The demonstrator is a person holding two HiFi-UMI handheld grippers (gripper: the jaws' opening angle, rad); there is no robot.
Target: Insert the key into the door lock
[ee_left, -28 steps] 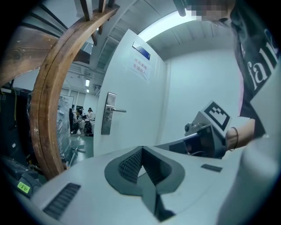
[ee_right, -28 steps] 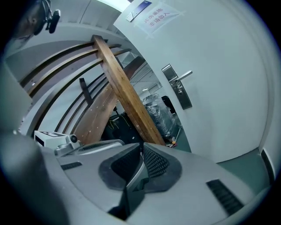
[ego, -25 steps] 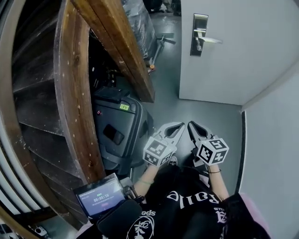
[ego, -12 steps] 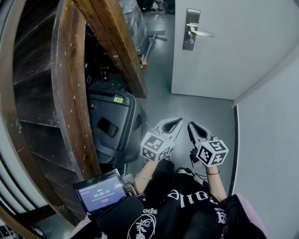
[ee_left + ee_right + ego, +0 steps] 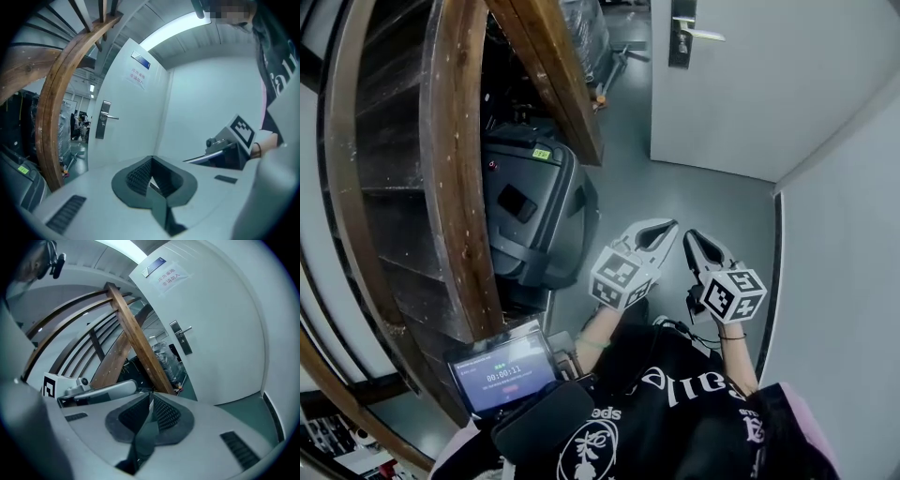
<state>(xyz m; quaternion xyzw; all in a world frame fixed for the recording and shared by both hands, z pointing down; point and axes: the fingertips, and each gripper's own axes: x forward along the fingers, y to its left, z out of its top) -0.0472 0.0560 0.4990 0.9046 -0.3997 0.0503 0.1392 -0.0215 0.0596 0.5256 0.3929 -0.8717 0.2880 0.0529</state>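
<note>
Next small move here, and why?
Probably close the distance: carry both grippers forward and up toward the lock plate by the lever handle. The door is well ahead in the head view, while the left gripper and right gripper sit low near the body, jaws together. No key shows in either gripper view, so check that first.

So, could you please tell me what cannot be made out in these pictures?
Lock plate keyhole: head view, too small, plate cut by the top edge.
Door notice: both gripper views, print too small and blurred.
Key: not discernible in any view.
</note>
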